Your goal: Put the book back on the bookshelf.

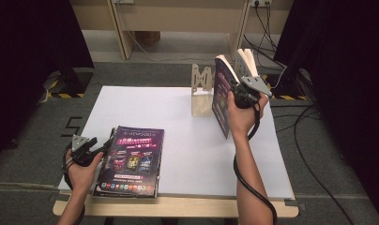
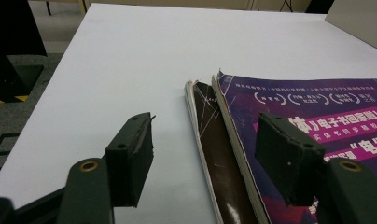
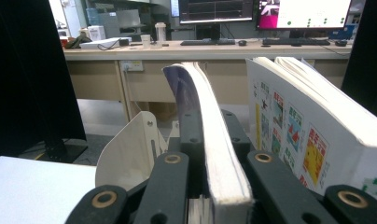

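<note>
In the high view, a white rectangular table (image 1: 178, 117) fills the middle of the frame. At upper centre stands a pale wooden bookend rack (image 1: 201, 91), and just right of it the right gripper (image 1: 241, 91) holds a thin purple-covered book (image 1: 221, 96) upright on its lower edge, the pages fanning at the top. Another, thicker book with cream pages (image 1: 247, 61) stands right behind the gripper. At lower left a stack of purple-covered magazines (image 1: 131, 161) lies flat, its near edge reaching the table's front edge. The left gripper (image 1: 96, 149) rests at the stack's left side, near the table's left edge. The broad middle of the table between the stack and the rack is bare.

In the left gripper view, the left gripper (image 2: 205, 158) has its jaws spread wide with nothing pressed between them. The left jaw sits over bare white table; the right jaw hangs over the magazines' (image 2: 308, 107) purple cover. The stack's frayed spine corners lie between the jaws. Bare surface stretches away to the upper left.

In the right gripper view, the right gripper (image 3: 210, 135) is clamped tight on the thin book (image 3: 210, 130), its page edges rising at centre frame. The bookend rack (image 3: 128, 149) curves at lower left, the thick book (image 3: 308, 130) stands at right, touching neither jaw.
</note>
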Demonstrator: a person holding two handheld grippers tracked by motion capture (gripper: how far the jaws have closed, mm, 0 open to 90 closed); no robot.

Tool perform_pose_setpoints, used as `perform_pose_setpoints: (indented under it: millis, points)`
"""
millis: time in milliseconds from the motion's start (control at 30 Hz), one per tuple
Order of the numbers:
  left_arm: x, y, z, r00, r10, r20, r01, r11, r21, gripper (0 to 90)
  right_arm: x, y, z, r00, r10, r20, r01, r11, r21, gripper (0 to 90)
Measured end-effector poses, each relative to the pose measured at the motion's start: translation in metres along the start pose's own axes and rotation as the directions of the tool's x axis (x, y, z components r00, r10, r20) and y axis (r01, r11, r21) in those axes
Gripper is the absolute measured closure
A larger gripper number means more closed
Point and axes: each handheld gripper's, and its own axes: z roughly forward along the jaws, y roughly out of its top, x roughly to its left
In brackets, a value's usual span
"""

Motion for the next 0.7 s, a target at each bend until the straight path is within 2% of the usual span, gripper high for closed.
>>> perform_pose_setpoints:
  millis: [500, 700]
  points:
    - [0.0, 0.0, 0.0, 1.0, -0.005, 0.001, 0.005, 1.0, -0.001, 36.5, -0.001, 0.01, 0.012, 0.9998, 0.005, 0.021, -0.004, 1.0, -0.024, 83.4]
    - [0.001, 0.0, 0.0, 1.0, -0.008, 0.001, 0.008, 1.0, -0.002, 36.4, 0.0, 0.012, 0.02, 0.9994, -0.01, 0.035, 0.011, 1.0, -0.02, 83.4]
